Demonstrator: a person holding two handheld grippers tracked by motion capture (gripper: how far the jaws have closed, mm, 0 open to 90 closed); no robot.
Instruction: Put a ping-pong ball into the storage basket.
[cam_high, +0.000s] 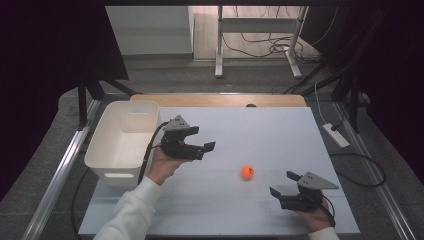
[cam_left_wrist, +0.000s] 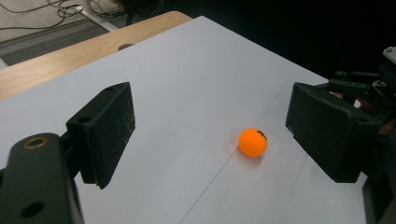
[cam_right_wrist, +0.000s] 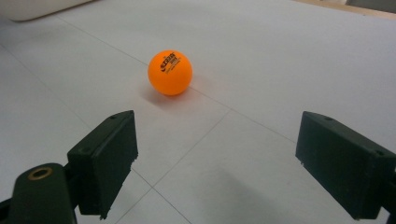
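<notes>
In the high view, an orange ball (cam_high: 247, 172) lay on the white table (cam_high: 260, 130), roughly midway between the two grippers and touching neither. The left gripper (cam_high: 209, 148) was held above the table just right of a white bin (cam_high: 125, 142), its jaws apart and empty, pointing toward the ball. The right gripper (cam_high: 283, 184) sat low near the table's front right corner, jaws spread with nothing between them, also aimed at the ball. A sleeve (cam_high: 132, 212) came in from the bottom edge.

In the left gripper view, the jaws stood wide open with the ball (cam_left_wrist: 253, 142) on the table (cam_left_wrist: 187, 93) beyond them, nearer the right-hand jaw but clear of it. The other gripper showed at the right edge.

In the right gripper view, the jaws were wide apart and empty. The ball (cam_right_wrist: 170, 72) rested ahead of them, left of centre, printed mark facing up, close to a thin line across the table (cam_right_wrist: 289, 60). The bin's edge (cam_right_wrist: 37, 8) showed at the top left.
</notes>
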